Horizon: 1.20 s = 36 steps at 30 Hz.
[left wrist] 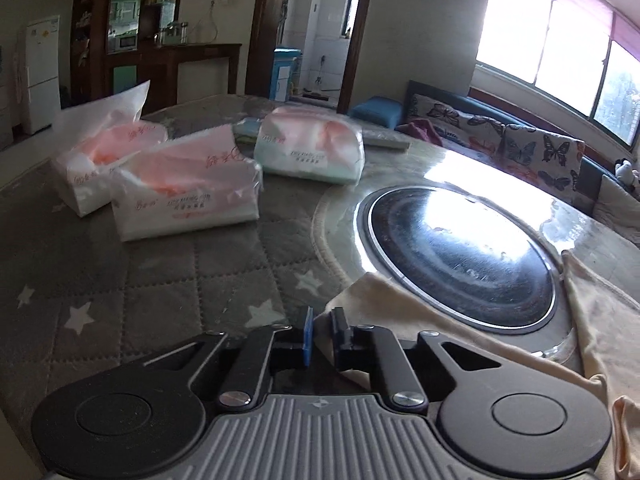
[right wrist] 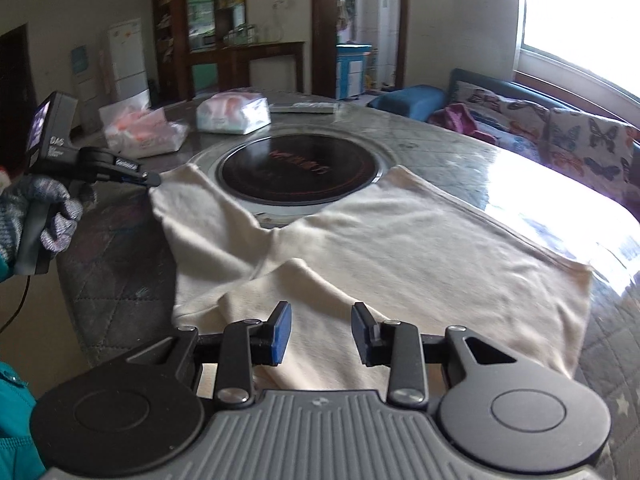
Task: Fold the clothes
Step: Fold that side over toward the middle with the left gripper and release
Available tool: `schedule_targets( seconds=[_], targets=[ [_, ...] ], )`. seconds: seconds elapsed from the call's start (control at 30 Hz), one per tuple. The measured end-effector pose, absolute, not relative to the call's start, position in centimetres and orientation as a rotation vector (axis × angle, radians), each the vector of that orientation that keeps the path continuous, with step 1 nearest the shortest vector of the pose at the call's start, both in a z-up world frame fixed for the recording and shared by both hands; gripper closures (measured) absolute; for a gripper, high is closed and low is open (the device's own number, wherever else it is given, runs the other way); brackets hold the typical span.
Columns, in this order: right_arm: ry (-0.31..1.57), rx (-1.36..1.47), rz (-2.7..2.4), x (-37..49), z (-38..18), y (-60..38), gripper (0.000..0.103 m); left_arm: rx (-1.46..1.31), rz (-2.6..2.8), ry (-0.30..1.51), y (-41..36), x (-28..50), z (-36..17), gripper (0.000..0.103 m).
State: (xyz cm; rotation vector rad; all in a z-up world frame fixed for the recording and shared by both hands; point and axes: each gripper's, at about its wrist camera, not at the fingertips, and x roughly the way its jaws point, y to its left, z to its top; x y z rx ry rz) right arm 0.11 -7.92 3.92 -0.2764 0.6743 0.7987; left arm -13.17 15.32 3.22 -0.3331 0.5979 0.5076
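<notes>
"DAS" on left gripper (right wrist: 154,179) body (tissue-pack print illegible)

Handheld 2-finger grippers and the operator's clothing.
Each gripper (right wrist: 321,334) is built of black linkages, silver screws, a ribbed grey housing and blue pads (right wrist: 280,334); a grey knitted glove (right wrist: 44,216) and teal sleeve (right wrist: 14,432) are worn.

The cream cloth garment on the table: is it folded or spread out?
Mostly spread. The cream cloth garment lies flat, overlapping the round black hob, with one near flap turned over; the left gripper pinches its corner.
</notes>
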Motion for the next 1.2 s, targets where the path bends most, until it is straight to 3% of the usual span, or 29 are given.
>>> schedule_targets(
  seconds=[0.4, 0.63, 1.2],
  targets=[
    [0.625, -0.125, 0.656, -0.1, 4.6, -13.0, 0.070, -0.356, 0.112, 0.409, 7.6, -11.7, 11.7, 0.097],
    [0.605, -0.036, 0.566, -0.5, 4.3, -16.9, 0.070, -0.310, -0.154, 0.423, -0.3, -10.5, 13.9, 0.097],
    [0.629, 0.073, 0.437, -1.4, 2.7, -22.1, 0.070, -0.148, -0.479, 0.628, -12.1, -9.8, 7.4, 0.094]
  ],
)
